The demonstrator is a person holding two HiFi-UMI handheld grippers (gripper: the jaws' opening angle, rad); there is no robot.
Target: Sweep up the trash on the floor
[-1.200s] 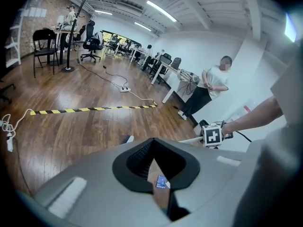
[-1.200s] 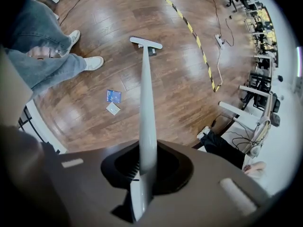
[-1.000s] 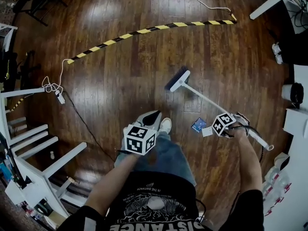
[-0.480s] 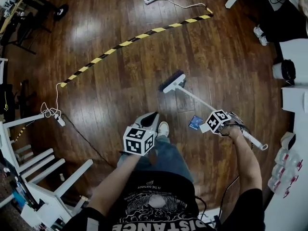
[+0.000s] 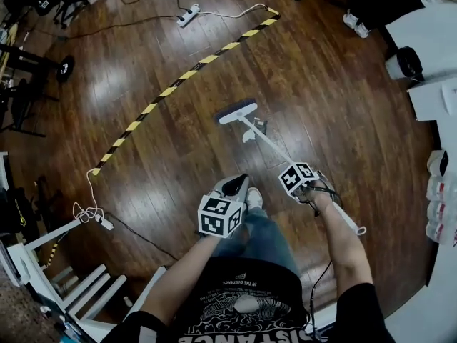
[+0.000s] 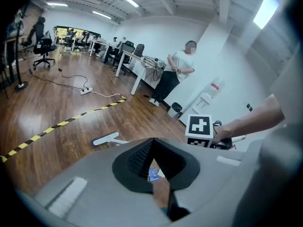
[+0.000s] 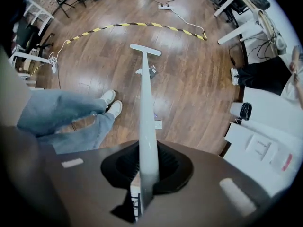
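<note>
A white broom lies slanted over the wooden floor, its head [image 5: 237, 111] far from me and its handle [image 7: 144, 126] running back through my right gripper [image 5: 298, 178], which is shut on it. Just beside the head lie a dark scrap [image 5: 258, 126] and a white scrap [image 5: 248, 136]; the right gripper view has the dark scrap [image 7: 151, 71] right of the handle. Closer in sit a blue card [image 6: 153, 174] and a white slip [image 7: 158, 124]. My left gripper [image 5: 232, 186] hangs over my shoes, shut with nothing in it.
A yellow-and-black striped strip [image 5: 178, 81] crosses the floor beyond the broom, with a power strip [image 5: 188, 14] and cables behind it. White furniture [image 5: 78, 291] stands at the lower left. A black bin [image 5: 405, 63] and white desks are at the right. A person [image 6: 175, 74] stands far off.
I have stepped forward, and the broom head has slid ahead toward the striped strip, reaching the two scraps. The blue card is now hidden beneath my right gripper in the head view.
</note>
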